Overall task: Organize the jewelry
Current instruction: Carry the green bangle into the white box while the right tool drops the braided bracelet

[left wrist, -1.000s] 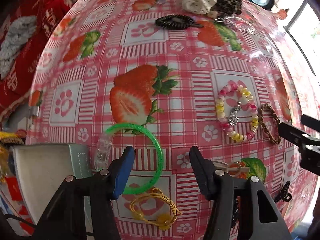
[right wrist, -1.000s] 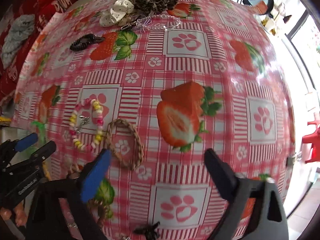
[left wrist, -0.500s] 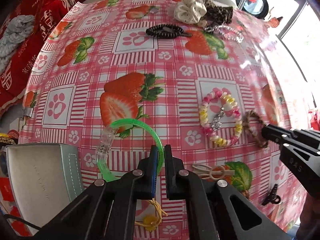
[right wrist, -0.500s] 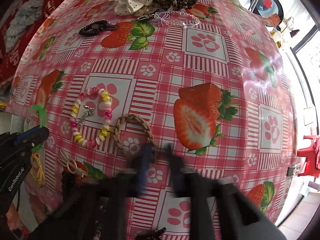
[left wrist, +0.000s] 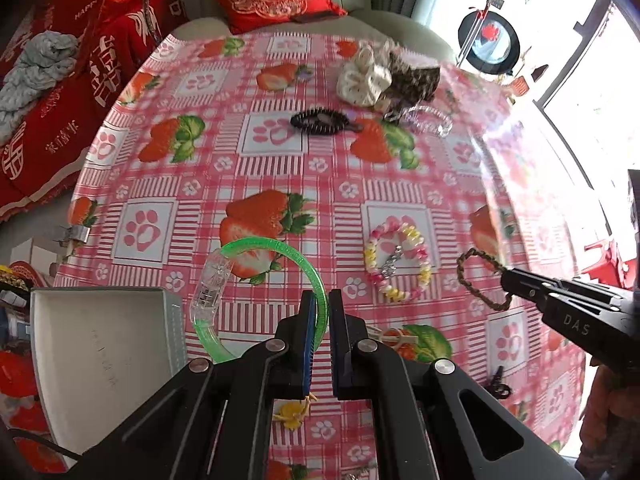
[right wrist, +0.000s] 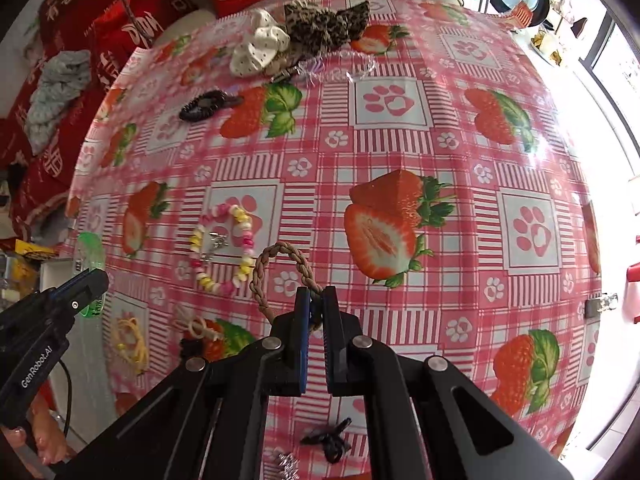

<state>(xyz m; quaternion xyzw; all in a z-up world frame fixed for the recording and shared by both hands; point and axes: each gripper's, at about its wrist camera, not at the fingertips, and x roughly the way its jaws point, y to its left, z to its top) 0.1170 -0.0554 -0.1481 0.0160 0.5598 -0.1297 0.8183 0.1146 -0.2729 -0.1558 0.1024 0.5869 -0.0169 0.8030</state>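
A round bench point(left wrist: 360, 184) fills most of both views, covered in a glossy pink-and-white checked cloth printed with strawberries, paw prints and small flowers. At the lower left of the left wrist view an open grey-green box point(left wrist: 100, 344) with a pale lining sits at the bench's edge. The left tool point(left wrist: 319, 312) is at bottom centre of that view, its jaws pressed together on the rim of a translucent green bangle point(left wrist: 276, 246), a thin open hoop with a clear plastic clasp piece point(left wrist: 212, 284) on its left side. The right tool point(right wrist: 316, 308), bottom centre of its own view, is clamped on a braided tan cord bracelet point(right wrist: 280, 250), a plaited loop that arches up from the jaws. Left of that braid a beaded bracelet point(right wrist: 224, 246) of pink, yellow and white beads with a small silver charm lies flat on a paw-print square. Towards the top of the right wrist view sit a leopard-print scrunchie point(right wrist: 324, 24) touching a white dotted scrunchie point(right wrist: 260, 50), a clear coiled band point(right wrist: 344, 66) just below them, and a black coiled hair tie point(right wrist: 204, 105) further left. At lower left lies a yellow elastic loop point(right wrist: 130, 338), and at bottom centre a small black clip point(right wrist: 330, 438).
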